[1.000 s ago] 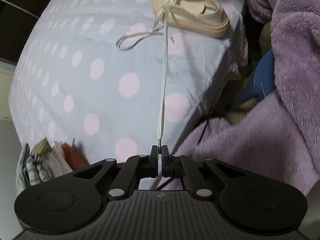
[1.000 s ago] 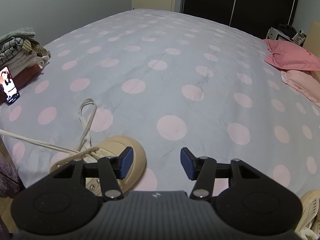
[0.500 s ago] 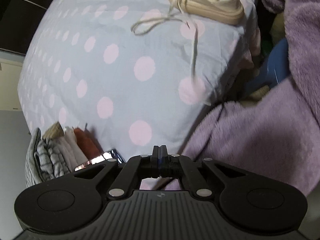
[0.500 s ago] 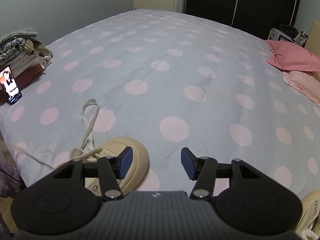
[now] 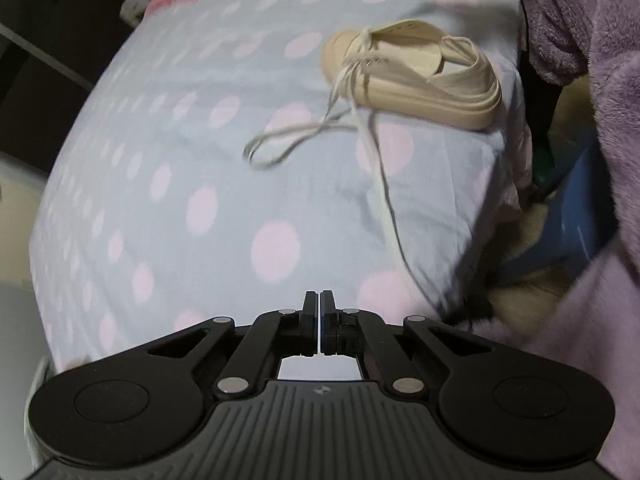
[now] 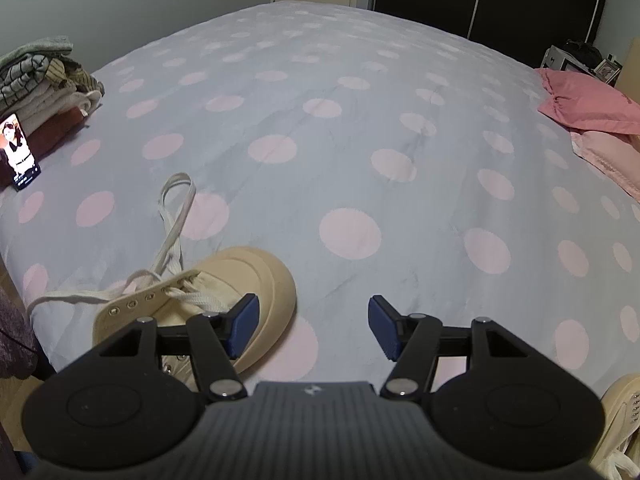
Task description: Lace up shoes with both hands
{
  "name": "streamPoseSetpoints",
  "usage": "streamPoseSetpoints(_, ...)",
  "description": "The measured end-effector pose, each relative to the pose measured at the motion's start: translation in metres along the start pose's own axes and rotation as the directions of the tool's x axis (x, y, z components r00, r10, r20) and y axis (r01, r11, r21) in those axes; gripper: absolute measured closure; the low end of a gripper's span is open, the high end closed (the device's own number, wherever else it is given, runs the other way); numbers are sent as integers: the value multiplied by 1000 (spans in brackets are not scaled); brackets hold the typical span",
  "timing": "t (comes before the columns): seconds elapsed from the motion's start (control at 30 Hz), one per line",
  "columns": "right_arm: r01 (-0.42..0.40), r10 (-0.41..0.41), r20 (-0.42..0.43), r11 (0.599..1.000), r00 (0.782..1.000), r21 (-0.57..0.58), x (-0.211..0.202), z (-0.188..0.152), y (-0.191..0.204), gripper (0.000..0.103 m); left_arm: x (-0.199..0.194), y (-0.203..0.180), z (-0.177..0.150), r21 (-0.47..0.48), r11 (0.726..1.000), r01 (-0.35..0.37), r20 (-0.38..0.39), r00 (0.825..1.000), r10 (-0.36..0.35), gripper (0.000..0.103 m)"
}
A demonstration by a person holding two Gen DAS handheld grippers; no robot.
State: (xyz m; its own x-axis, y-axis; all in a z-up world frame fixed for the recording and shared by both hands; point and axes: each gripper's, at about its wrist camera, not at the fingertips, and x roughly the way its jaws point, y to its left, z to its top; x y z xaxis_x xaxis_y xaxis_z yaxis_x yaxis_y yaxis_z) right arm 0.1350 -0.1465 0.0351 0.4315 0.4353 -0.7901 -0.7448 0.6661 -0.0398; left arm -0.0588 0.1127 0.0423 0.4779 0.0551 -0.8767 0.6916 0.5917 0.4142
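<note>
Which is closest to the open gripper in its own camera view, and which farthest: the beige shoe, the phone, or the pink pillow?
From the right gripper:
1. Beige shoe, just by its left finger.
2. Phone, far left, propped against folded clothes.
3. Pink pillow, far right, at the bed's head.

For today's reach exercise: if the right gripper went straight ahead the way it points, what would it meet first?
Probably only the dotted bedspread. The right gripper is open, and the beige shoe sits just left of that line.
</note>
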Motion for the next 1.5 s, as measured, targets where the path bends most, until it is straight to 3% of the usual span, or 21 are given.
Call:
streamPoseSetpoints(0.13, -7, 7, -24, 1000, 1000, -3, 9, -2, 0, 38, 32, -9, 15, 66, 998, -5, 53, 999, 1, 103)
streamPoseSetpoints(0.37, -17, 17, -65, 1000, 998, 1, 26, -6, -3, 37, 78, -6, 30, 194, 978, -74, 97, 994, 56, 102)
streamPoseSetpoints(0.4, -19, 19, -69, 1000, 997, 3, 28, -5, -3, 36, 84, -7, 33, 226, 970, -84, 105, 993, 61, 101)
streamPoseSetpoints(0.43, -20, 21, -72, 1000, 997, 4, 30, -5, -3, 36, 89, -10, 35, 267, 959, -90, 115, 991, 61, 93)
streamPoseSetpoints(0.5, -23, 23, -78, 1000, 997, 1, 33, -4, -2, 35, 99, -14, 40, 347, 932, -103, 136, 989, 59, 84)
streamPoseSetpoints(0.7, -40, 39, -93, 999, 995, -8, 39, -3, -2, 34, 128, -26, 59, 556, 822, -123, 178, 984, 26, 84)
streamPoseSetpoints(0.9, -57, 56, -101, 998, 993, -6, 43, -1, -4, 33, 149, -22, 78, 649, 749, -131, 207, 978, -8, 84)
streamPoseSetpoints(1.1, -69, 68, -94, 998, 993, -10, 42, -1, -3, 32, 166, -26, 87, 750, 649, -129, 228, 971, -71, 68)
streamPoseSetpoints(1.23, -64, 63, -84, 998, 994, -6, 41, 0, -4, 32, 180, -37, 88, 824, 546, -152, 231, 970, -79, 66)
streamPoseSetpoints(1.3, -64, 64, -83, 998, 994, -1, 40, 0, -4, 32, 187, -40, 90, 847, 509, -152, 224, 971, -83, 66)
streamPoseSetpoints(1.43, -65, 65, -83, 998, 994, 3, 40, -1, -5, 32, 196, -43, 96, 870, 477, -124, 193, 976, -98, 67)
streamPoseSetpoints(1.5, -66, 66, -83, 998, 994, 4, 40, -2, -6, 32, 199, -43, 101, 867, 489, -102, 173, 980, -103, 68)
